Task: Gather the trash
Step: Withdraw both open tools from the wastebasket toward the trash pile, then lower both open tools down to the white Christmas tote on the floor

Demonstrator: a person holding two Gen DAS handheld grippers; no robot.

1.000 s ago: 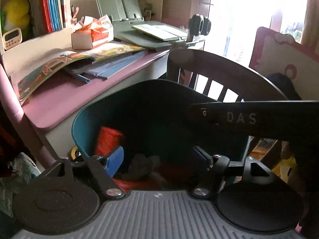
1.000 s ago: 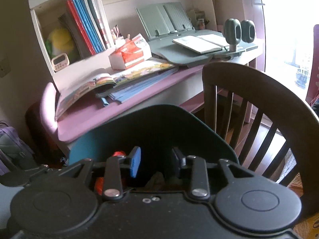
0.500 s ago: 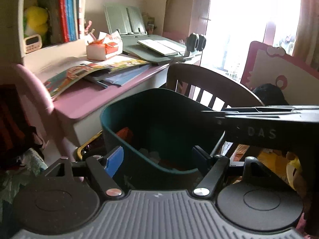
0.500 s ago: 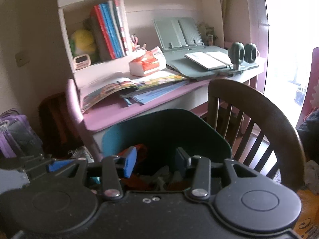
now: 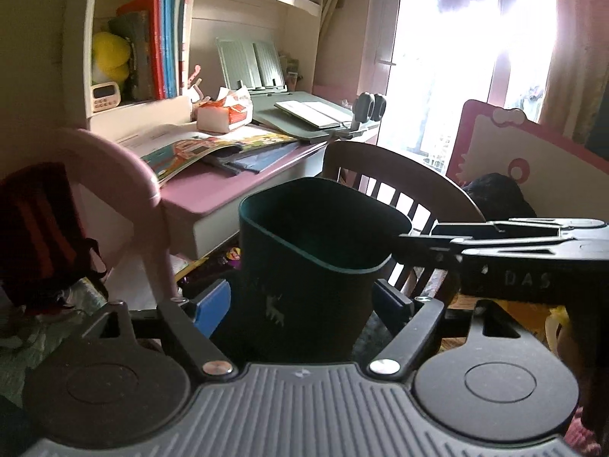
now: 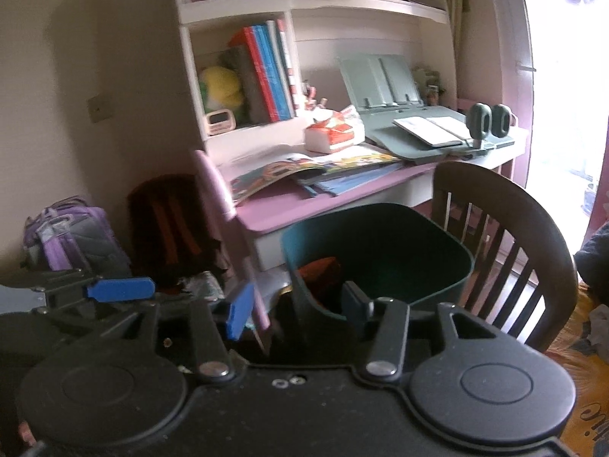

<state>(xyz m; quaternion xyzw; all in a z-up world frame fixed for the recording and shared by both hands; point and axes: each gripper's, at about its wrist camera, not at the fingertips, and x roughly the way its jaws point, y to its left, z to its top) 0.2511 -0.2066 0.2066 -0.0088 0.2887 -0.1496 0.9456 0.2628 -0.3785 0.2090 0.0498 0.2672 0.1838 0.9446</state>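
My left gripper (image 5: 302,301) stands spread, its jaws just having widened a little, with nothing pinched; the dark teal waste bin (image 5: 316,266) shows between the fingers in that view but the pads do not press it. The bin is smooth moulded plastic, a rounded-square tub with a thin rolled rim and a small pale deer printed on its near wall. From my right gripper (image 6: 295,306), whose jaws have also just been opening and hold nothing, I look into the bin at twelve o'clock: crumpled orange-red trash (image 6: 319,268) lies against its inner left wall. A second ago both cameras sat close over the bin's mouth and it filled the middle of each view; now it sits smaller and lower and I see its outside wall, so I have drawn back and up. In the left view my right gripper's flat black body enters at three o'clock, level with the rim. Behind the bin at one o'clock stands a dark wooden chair (image 5: 403,175) with a curved top rail and slats. At eleven o'clock the pink-topped desk (image 5: 201,194) carries a glossy open picture book (image 5: 198,148), a soft red-and-white tissue pack (image 5: 224,114) and a grey ribbed book stand (image 5: 251,63). A purple quilted backpack (image 6: 70,236) slumps at nine o'clock in the right view.
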